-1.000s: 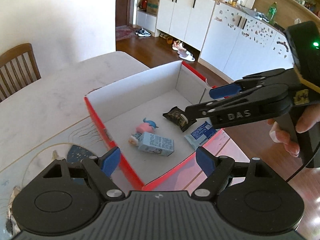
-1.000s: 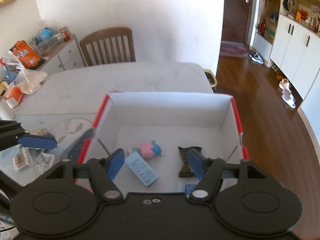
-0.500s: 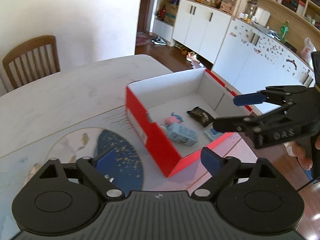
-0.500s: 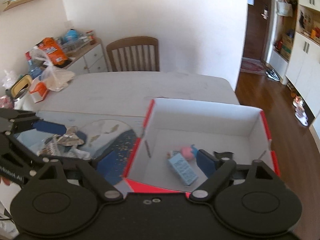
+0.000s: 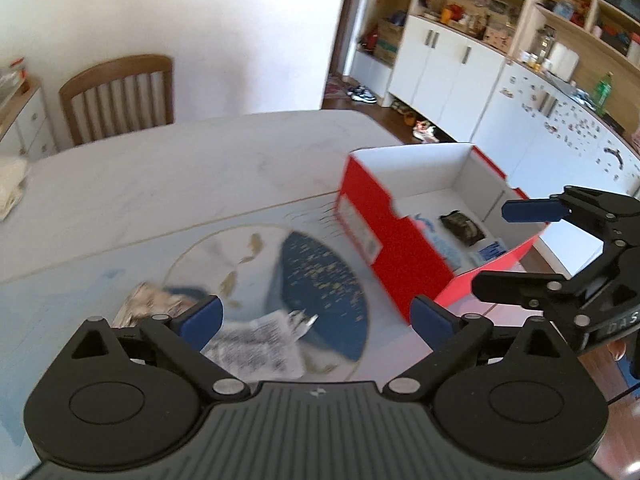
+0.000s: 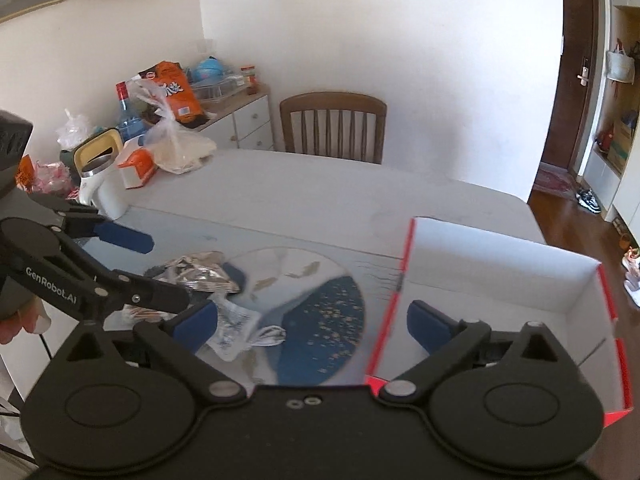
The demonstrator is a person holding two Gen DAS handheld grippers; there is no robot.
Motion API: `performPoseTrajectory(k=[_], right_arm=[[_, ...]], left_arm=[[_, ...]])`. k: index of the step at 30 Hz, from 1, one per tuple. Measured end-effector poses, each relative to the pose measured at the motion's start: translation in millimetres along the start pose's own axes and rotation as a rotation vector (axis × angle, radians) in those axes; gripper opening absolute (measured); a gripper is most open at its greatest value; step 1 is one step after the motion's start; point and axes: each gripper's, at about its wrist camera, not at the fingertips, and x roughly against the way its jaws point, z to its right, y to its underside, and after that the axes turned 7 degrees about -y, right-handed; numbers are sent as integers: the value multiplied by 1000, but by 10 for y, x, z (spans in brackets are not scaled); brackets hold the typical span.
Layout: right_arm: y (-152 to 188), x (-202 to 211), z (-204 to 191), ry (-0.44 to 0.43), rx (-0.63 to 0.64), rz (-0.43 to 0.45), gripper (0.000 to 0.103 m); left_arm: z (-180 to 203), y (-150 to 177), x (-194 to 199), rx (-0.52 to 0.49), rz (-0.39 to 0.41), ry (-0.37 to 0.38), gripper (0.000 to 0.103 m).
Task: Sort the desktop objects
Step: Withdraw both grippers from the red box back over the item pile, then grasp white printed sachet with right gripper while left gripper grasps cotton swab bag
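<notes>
Packets, 2 of them, lie on the blue-patterned mat (image 6: 320,320): a white printed one (image 5: 260,344) between and just ahead of the left gripper (image 5: 316,318) fingers, a silver crinkled one (image 6: 196,272) beyond its left finger. Red box (image 5: 384,232) sits right of that gripper, holding a dark packet (image 5: 460,226); both the left and the right gripper (image 6: 312,322) are spread wide, gripping nothing.

My work surface is a pale marble-look table (image 6: 320,200) carrying a light-blue mat (image 5: 80,280) with a round blue-and-white design. On the mat lie a crumpled silver wrapper (image 6: 196,270) and a white printed packet (image 6: 232,328), touching. The red cardboard box (image 5: 384,232) stands at the mat's right edge; a white kettle (image 6: 100,184), a carton (image 6: 136,168) and a plastic bag (image 6: 180,148) sit at my table's far-left edge.
</notes>
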Motion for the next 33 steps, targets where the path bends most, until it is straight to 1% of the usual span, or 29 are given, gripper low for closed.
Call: performPoseTrajectory(k=[3,6,8,11,13,16,24,29,33], right_arm=[[4,-78,-100,9,-4,17,103],[1,-185,-194,18,7,12,103],[1,-256,-255,33,12,18,103],[17,-379,-350,48,31,17,103],[31,-460,-427,26,61,13,103],[42,-573,-528,-11,73,-5,103],[85,-880,-777,-37,149,-65,103],[97,-1056,-836,-96,191,-108,102],[110,-1212,-847,-95,220,-136,102]], left_arm=[[-204,121,29,35,-8,-23,101],[-422,239,29,72,-32,-41,101],[-542,315,24,81,-49,-50,101],[-705,442,37,89,-57,-89,101],[-791,507,46,82,-60,-104,101],[-900,601,50,72,-63,-123,101],[-1161,761,-41,93,-75,-117,101],[-1270,847,-149,76,-78,-115,101],[-1323,901,-229,53,-69,-110,101]])
